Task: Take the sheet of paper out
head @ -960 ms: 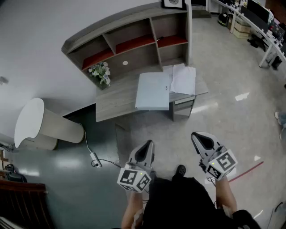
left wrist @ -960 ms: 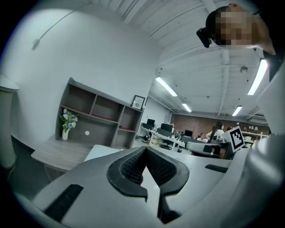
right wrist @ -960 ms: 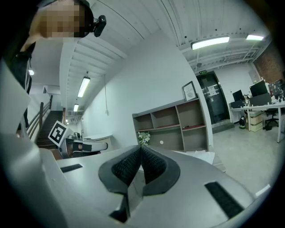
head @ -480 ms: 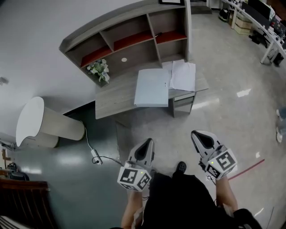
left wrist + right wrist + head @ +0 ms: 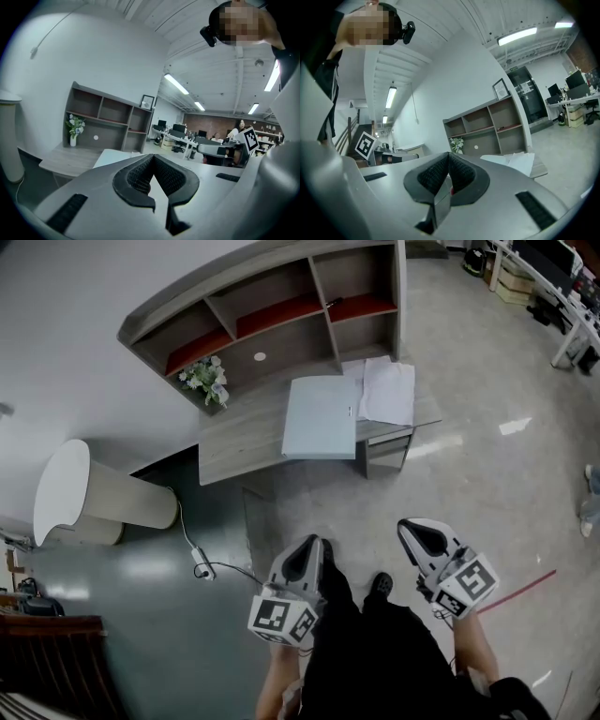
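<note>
On the grey desk [image 5: 239, 442] lies a pale blue folder [image 5: 320, 416], with loose white sheets of paper [image 5: 387, 390] beside it at its right. Both grippers are held over the floor, well short of the desk. My left gripper [image 5: 302, 559] is shut with nothing in it, and so is my right gripper [image 5: 424, 538]. The left gripper view shows the shut jaws of the left gripper [image 5: 153, 157] with the folder [image 5: 110, 157] far beyond them. In the right gripper view the right gripper [image 5: 449, 155] points toward the paper [image 5: 520, 163] on the desk.
A curved shelf unit [image 5: 272, 306] stands at the back of the desk, with a vase of flowers [image 5: 208, 379] at its left. A white round-topped stand [image 5: 84, 498] and a power strip with cable [image 5: 199, 570] lie left. Office desks [image 5: 553, 287] are far right.
A dark trouser leg has come forward between the grippers, and the desk and shelf look slightly larger. Both grippers keep their place in the view and stay shut.
</note>
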Tool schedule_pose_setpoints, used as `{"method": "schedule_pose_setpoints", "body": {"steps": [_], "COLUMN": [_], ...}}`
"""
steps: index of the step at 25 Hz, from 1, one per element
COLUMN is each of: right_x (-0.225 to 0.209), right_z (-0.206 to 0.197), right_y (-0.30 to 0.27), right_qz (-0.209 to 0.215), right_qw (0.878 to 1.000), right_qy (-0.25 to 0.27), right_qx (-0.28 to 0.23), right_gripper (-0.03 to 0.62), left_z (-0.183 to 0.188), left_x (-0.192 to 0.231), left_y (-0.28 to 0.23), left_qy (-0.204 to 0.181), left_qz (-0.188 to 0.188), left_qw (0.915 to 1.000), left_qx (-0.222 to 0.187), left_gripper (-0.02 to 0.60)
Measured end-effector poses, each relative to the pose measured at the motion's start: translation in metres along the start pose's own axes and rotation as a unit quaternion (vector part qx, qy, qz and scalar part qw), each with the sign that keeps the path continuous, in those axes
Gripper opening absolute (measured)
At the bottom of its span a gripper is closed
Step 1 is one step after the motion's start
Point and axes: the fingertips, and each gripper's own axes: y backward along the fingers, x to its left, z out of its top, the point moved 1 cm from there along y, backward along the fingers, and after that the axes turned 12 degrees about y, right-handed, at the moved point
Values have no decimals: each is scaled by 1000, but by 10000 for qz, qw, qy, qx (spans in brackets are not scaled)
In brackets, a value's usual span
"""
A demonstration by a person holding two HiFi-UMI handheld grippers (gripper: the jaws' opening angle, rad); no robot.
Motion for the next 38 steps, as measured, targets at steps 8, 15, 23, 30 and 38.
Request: {"method": "schedule_pose_setpoints", "body": {"steps": [8, 15, 23, 30, 38], "right_x": [-16, -40, -51, -54, -55], "right_z": [-7, 8, 22, 11, -18], "right_y": [-31, -91, -168, -210, -219], "right_qz": [-341, -708, -1113, -1634, -2129], "right_qw": [9989, 9964, 9922, 9845, 9732], "right_qy": [72, 232, 281, 183, 39], "right_qx": [308, 408, 485, 611, 874], "right_gripper": [12, 12, 12, 12, 12], "left_z": [10, 43, 84, 77, 38], "left_x": [31, 77, 139, 179, 195], "left_y": [-34, -76, -117, -148, -184], "left_qy": [-147, -476, -888, -1443, -1946], "left_qz": [-92, -298, -645, -1190, -1788], "left_qw": [9998, 9982, 9937, 9792, 9547], "left_qx": [105, 185, 235, 787, 1371], "left_gripper": [12, 12, 12, 14, 15]}}
